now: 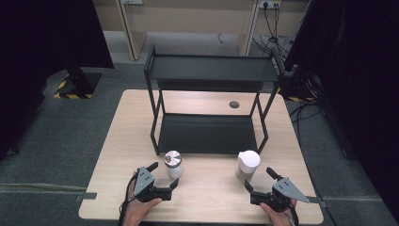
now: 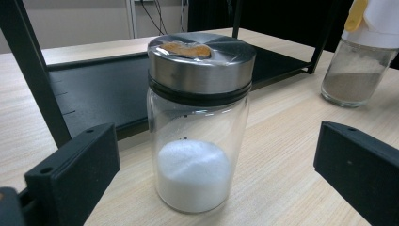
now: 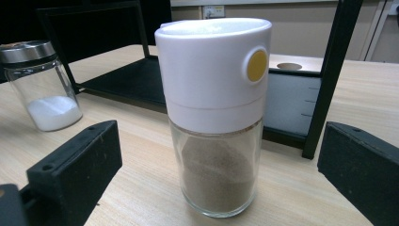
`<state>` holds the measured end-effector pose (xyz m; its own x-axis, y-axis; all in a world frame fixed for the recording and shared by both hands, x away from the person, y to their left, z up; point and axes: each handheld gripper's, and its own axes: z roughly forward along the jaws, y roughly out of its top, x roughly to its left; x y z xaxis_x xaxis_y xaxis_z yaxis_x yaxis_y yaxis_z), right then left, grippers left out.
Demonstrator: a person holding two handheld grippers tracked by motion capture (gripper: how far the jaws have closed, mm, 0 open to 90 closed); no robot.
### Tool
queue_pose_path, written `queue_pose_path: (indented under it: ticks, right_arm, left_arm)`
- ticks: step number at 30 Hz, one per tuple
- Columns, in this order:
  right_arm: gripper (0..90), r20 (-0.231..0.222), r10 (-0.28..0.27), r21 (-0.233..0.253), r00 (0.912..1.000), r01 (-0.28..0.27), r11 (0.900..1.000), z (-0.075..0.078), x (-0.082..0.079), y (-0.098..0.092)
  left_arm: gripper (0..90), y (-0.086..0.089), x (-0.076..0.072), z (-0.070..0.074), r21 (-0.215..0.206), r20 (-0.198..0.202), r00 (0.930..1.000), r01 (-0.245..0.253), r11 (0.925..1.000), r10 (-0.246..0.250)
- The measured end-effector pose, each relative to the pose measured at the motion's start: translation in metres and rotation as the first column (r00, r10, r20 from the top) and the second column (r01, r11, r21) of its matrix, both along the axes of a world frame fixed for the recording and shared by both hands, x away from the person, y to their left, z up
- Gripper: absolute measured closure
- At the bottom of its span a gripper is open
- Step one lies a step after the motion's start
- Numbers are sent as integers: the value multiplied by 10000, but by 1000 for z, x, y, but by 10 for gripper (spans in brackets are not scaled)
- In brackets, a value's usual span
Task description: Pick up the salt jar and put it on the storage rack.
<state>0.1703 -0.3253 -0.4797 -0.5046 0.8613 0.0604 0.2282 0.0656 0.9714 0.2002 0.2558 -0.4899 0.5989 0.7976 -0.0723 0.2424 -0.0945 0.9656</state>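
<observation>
Both grippers, left gripper (image 1: pixel 164 175) and right gripper (image 1: pixel 259 180), sit wide open and empty near the desk's (image 1: pixel 207 197) front edge, framing the salt jar (image 1: pixel 173 164) and pepper shaker (image 1: pixel 247 165); next, closing squarely (likely for shelving).

i think i work in a lab: black curtains (image 1: pixel 42 42), loose cables (image 1: pixel 273 37) and hazard tape (image 1: pixel 66 92) on the floor.

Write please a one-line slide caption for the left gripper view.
Open left gripper faces a clear glass jar with steel lid, holding white powder, on the wooden table.
</observation>
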Motion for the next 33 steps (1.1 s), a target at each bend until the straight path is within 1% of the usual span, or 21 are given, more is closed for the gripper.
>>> queue_pose_path:
  ticks: [20,21,22,24,33]
  right_arm:
    - [5,27,3,112,10000,-3,9999,-1,0,-1]
    - [5,16,-5,140,10000,5,9999,-1,0,-1]
    - [5,16,-5,140,10000,5,9999,-1,0,-1]
    - [5,25,-3,145,10000,2,9999,-2,0,-1]
    - [5,17,56,185,10000,-57,9998,-3,1,-1]
  left_arm:
    - [1,0,1,-1,-105,-11,10000,34,9999,-34]
    - [1,0,1,-1,-223,-83,10000,50,9997,-52]
    - [1,0,1,-1,-223,-83,10000,50,9997,-52]
    - [1,1,3,-2,-465,-222,9997,81,9989,-91]
    - [1,-3,5,-3,-432,-134,9999,-47,9991,42]
